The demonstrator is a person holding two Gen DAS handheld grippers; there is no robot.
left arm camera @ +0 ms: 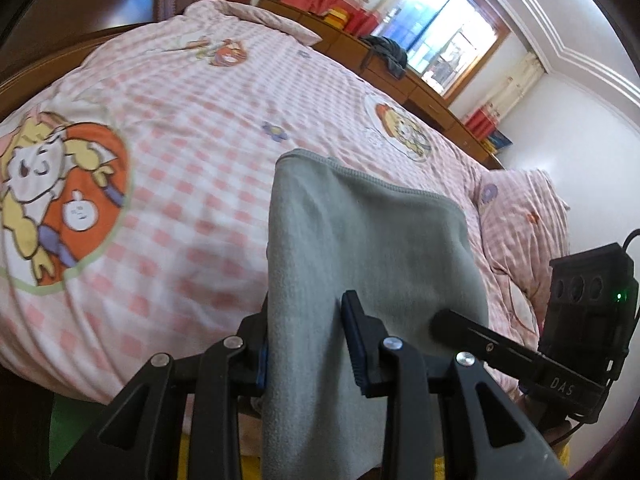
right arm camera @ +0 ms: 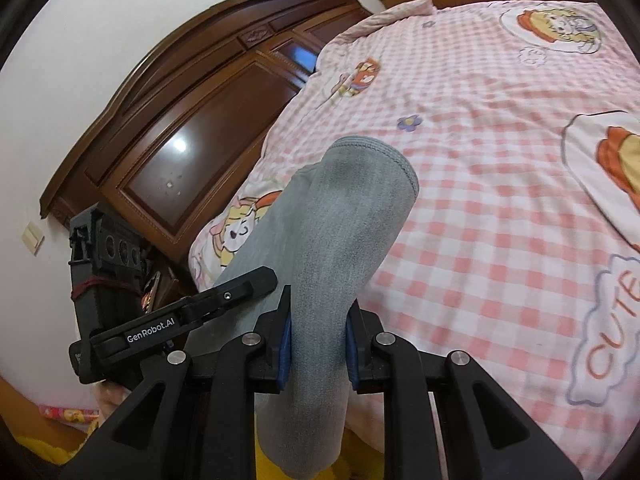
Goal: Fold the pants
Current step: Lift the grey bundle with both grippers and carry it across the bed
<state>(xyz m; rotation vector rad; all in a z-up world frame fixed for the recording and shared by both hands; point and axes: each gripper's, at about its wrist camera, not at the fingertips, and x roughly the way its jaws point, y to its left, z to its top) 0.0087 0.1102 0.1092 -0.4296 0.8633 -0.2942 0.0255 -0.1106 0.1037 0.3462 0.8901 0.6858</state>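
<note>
Grey fleece pants [left arm camera: 360,232] are held clamped in both the left gripper [left arm camera: 306,344] and right gripper [right arm camera: 318,340], raised above the pink checked quilt [left arm camera: 192,160], apparently to be laid flat next, which calls for even lowering
</note>
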